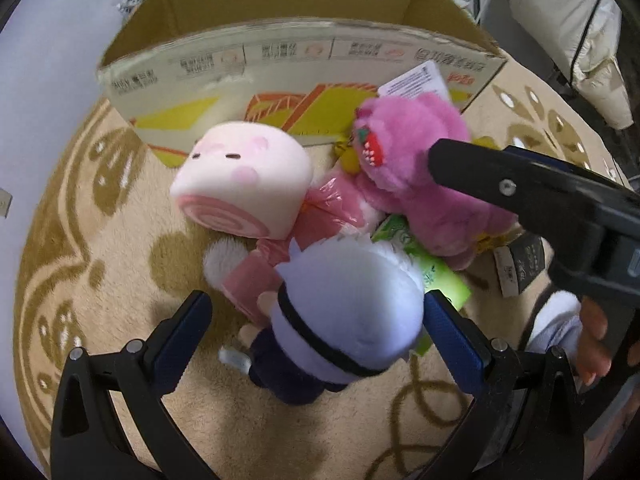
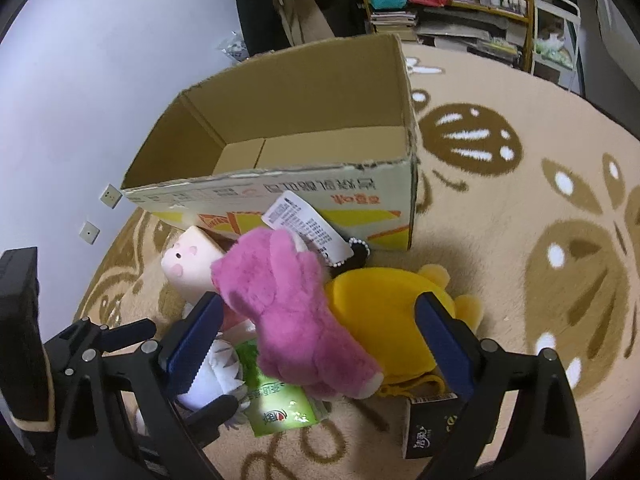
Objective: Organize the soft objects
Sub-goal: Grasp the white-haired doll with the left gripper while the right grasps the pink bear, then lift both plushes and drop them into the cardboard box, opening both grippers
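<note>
A pile of soft toys lies on the rug in front of an open cardboard box, whose inside looks bare. My left gripper is open and straddles the white-headed doll with a dark blue body, the right finger close to its head. My right gripper is open around the magenta plush, which lies over a yellow plush. A pink roll-cake plush sits at the left of the pile. One right fingertip hovers over the magenta plush.
A pink plastic-wrapped toy and a green packet lie under the pile. A black tag lies beside the yellow plush. The beige patterned rug stretches right; shelves stand behind. A hand holds the right gripper.
</note>
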The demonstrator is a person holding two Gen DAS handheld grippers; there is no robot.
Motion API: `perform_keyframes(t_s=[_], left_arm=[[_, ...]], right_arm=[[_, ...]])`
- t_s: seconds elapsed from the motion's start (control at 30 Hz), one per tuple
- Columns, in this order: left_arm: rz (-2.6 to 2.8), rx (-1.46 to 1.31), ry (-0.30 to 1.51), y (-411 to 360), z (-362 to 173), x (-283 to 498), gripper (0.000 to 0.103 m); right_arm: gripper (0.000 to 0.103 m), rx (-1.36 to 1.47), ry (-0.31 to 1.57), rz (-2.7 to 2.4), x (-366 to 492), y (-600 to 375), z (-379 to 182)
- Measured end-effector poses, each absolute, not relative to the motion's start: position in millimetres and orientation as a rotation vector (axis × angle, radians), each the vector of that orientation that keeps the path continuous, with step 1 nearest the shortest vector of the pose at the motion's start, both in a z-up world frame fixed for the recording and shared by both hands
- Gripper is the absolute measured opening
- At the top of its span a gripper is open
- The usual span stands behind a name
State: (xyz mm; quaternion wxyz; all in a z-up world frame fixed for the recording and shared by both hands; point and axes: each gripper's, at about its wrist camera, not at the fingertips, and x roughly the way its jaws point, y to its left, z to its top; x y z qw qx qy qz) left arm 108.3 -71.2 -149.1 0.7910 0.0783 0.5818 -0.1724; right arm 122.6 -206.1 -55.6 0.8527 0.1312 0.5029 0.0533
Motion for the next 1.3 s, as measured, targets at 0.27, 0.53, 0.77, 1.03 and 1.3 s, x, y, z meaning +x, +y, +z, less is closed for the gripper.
perform_keyframes(t_s=[0.27, 0.53, 0.77, 1.03, 1.3], left_arm=[[-0.318, 0.138, 1.293, -65.1, -167.7, 119.1, 0.103], [-0.269, 0.197, 1.248, -57.8, -159.2, 113.2, 0.061], [-0.276, 0.186, 1.227, -41.5, -148.1, 114.7, 0.059], [-0.258, 0.223, 1.159, -37.8, -128.6, 95.0, 0.057], [-0.200, 0.179, 1.042, -36.0, -101.1, 94.0, 0.057]], right_arm=[[0.101, 0.241, 1.079, 0.118, 124.5, -200.0, -62.4], [0.082, 0.089, 1.069, 0.087, 126.3, -184.3, -64.5], [0.073, 0.055, 1.075, 0.129, 131.7, -177.1, -68.5], [0.043, 0.044, 1.058, 0.140, 131.8, -169.7, -69.2], [0.042, 0.152, 1.008, 0.140, 113.0, -184.3, -45.8]])
